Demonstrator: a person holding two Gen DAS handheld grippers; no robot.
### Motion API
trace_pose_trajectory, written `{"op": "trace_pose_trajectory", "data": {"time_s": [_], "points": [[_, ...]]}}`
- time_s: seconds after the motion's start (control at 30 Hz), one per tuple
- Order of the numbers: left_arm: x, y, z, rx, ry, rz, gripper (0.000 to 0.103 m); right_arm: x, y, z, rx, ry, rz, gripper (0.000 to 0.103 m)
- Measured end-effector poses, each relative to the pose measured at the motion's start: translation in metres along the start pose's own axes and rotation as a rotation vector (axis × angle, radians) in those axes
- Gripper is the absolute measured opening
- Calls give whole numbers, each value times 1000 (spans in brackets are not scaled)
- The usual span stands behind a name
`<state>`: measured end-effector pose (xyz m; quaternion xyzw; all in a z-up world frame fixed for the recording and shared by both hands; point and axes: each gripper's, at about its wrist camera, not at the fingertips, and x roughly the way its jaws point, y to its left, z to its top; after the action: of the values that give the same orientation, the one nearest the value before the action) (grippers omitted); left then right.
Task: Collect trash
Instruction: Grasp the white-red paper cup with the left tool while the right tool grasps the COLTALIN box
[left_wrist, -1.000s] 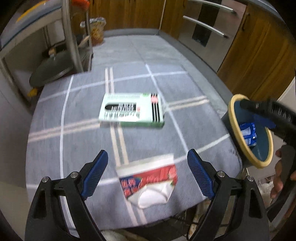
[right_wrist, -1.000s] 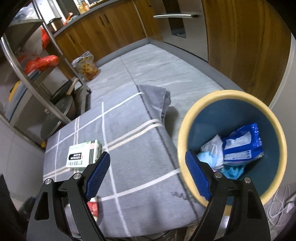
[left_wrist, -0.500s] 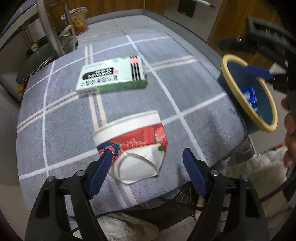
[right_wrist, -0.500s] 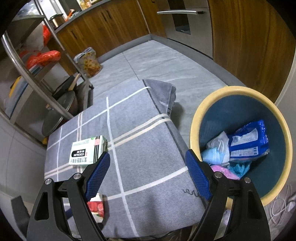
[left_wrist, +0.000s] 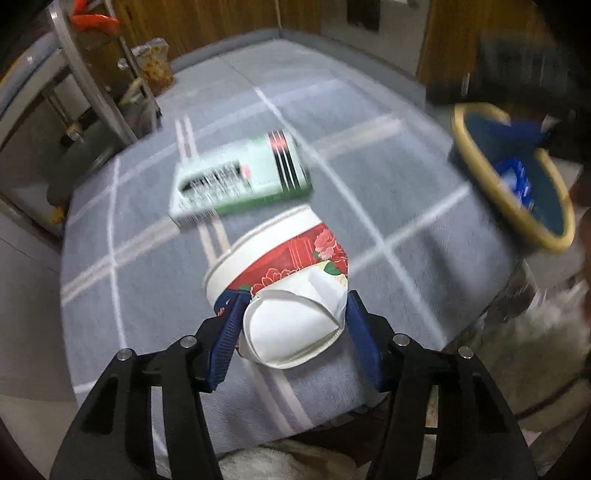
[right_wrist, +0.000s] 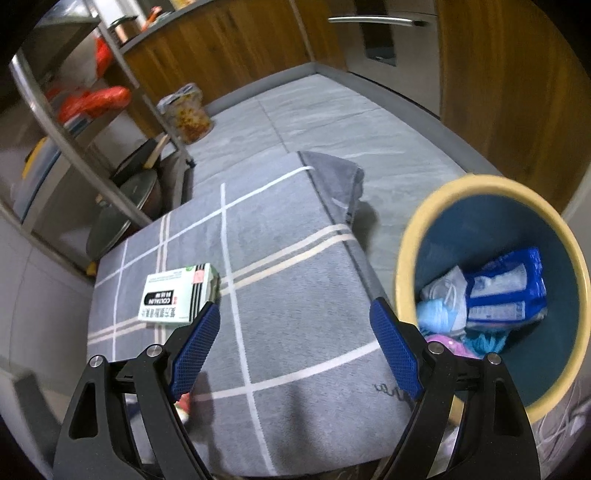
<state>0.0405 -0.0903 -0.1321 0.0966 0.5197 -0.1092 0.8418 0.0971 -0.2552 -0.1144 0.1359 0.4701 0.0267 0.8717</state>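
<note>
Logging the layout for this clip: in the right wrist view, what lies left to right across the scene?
Metal shelf rack → green and white box → grey checked cloth → yellow-rimmed blue bin with wrappers inside.

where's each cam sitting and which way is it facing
Left wrist: on the left gripper, looking steeply down at a crushed paper cup between its closing blue pads.
Right wrist: on the right gripper, open, looking down over the grey cloth toward the bin.
Shared: green-and-white box, cloth, bin.
</note>
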Motion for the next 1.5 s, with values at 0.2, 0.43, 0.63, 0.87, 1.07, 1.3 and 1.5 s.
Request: {"op": "trace_pose_trajectory", "data": {"time_s": [0.2,0.43,0.63,0.87,1.07,1.3,1.5], "points": [[-53,47,41,-100,-98,-26,56,3,47,34,-319,21,100,84],[-75,96,52,-133,-125,27,56,21,93,37,-747,85,206,84],[-67,121,47,-246,-126,-34,56,68,115,30,-833,162,280,89],[-45,134,54,-271,-93,-60,56,117,162,3,-1015,252,320,91],[-35,145,57,-287,-71,-70,56,140,169,-5,-1102,259,271,94],[-32,147,57,-268,-69,-69,56,157,165,1,-1096,290,256,91],[-32,148,56,-283,-64,-67,56,148,162,-1,-1086,290,236,80]]}}
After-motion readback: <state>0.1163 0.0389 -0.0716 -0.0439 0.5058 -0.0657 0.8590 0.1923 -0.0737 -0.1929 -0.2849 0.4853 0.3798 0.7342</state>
